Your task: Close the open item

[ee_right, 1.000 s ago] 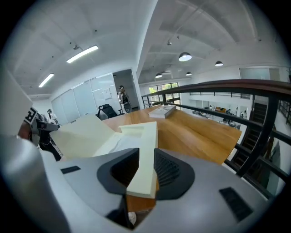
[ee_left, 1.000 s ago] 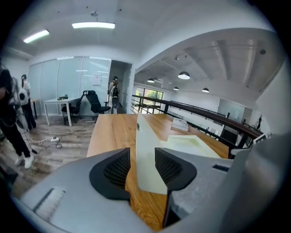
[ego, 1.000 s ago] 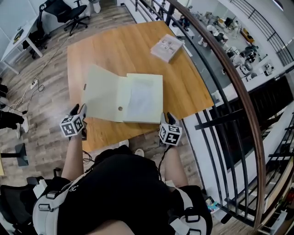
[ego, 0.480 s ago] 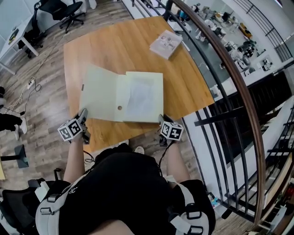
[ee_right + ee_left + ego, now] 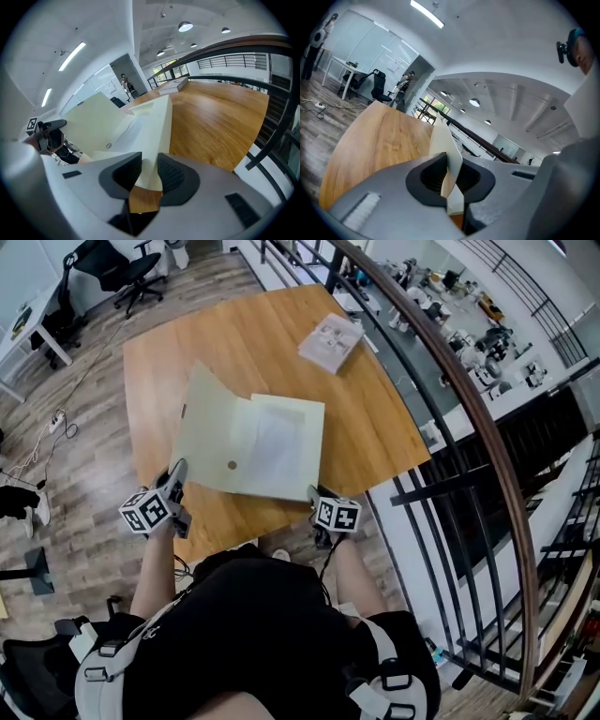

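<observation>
A pale yellow folder [image 5: 272,442] lies open on the wooden table [image 5: 253,343]. Its left cover [image 5: 202,418] tilts up off the wood. My left gripper [image 5: 178,472] is at that cover's near corner, shut on it; in the left gripper view the cover [image 5: 442,140] stands edge-on, pinched between the pads of the left gripper [image 5: 451,180]. My right gripper [image 5: 315,495] sits at the folder's near right corner. Its jaws are opening, and the right-hand leaf of the folder [image 5: 145,126] reaches in between the jaws of the right gripper [image 5: 149,177] without being pressed.
A stack of printed sheets [image 5: 330,341] lies at the table's far right. A dark railing [image 5: 450,390] curves along the right side. Office chairs [image 5: 117,263] and a desk stand on the floor at far left. The table's near edge is just under both grippers.
The left gripper has closed on the left cover's corner, and that cover has risen from flat to tilted. The right gripper has shifted slightly left and opened wider.
</observation>
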The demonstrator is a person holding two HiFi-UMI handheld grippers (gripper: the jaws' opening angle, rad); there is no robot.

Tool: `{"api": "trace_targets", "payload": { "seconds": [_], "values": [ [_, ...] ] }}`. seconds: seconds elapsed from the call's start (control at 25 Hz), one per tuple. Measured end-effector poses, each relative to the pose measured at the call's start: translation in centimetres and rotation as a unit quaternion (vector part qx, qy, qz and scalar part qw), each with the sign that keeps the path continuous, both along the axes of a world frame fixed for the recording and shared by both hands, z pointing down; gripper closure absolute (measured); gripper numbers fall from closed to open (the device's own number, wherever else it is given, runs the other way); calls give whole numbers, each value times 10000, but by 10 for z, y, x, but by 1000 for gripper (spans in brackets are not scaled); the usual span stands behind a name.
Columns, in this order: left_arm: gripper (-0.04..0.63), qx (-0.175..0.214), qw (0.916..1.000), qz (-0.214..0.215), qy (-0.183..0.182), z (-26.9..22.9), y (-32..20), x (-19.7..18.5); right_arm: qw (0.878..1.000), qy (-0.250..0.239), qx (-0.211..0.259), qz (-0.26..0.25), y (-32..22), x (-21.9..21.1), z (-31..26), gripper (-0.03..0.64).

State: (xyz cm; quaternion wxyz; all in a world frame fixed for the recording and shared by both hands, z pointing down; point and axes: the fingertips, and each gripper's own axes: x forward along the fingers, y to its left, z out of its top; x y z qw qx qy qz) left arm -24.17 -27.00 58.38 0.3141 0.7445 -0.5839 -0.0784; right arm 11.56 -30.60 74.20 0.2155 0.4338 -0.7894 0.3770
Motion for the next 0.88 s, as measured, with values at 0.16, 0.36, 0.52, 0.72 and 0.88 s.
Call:
{"api": "trace_targets", "payload": {
  "seconds": [0.16,0.36,0.52,0.72,0.88],
  "values": [
    [572,192,9974,684,-86,-15,-12,38,9998,-187,-31,-96,-2,-14,1,509],
    [566,185,9854,1674,-233,-19,-18,95,9994,-313,-67,-165,-1,-24,0,509],
    [555,-2,9723,2338,-15,-12,-23,141,9992,-329,-62,-199,2,-31,-2,509],
    [549,-356,9454,3237,-123,12,-23,203,9991,-414,-98,-73,8,-35,-2,509],
    [546,-684,9261,3701,-274,38,-17,233,9988,-478,-106,-15,12,-38,-3,509]
  ]
}}
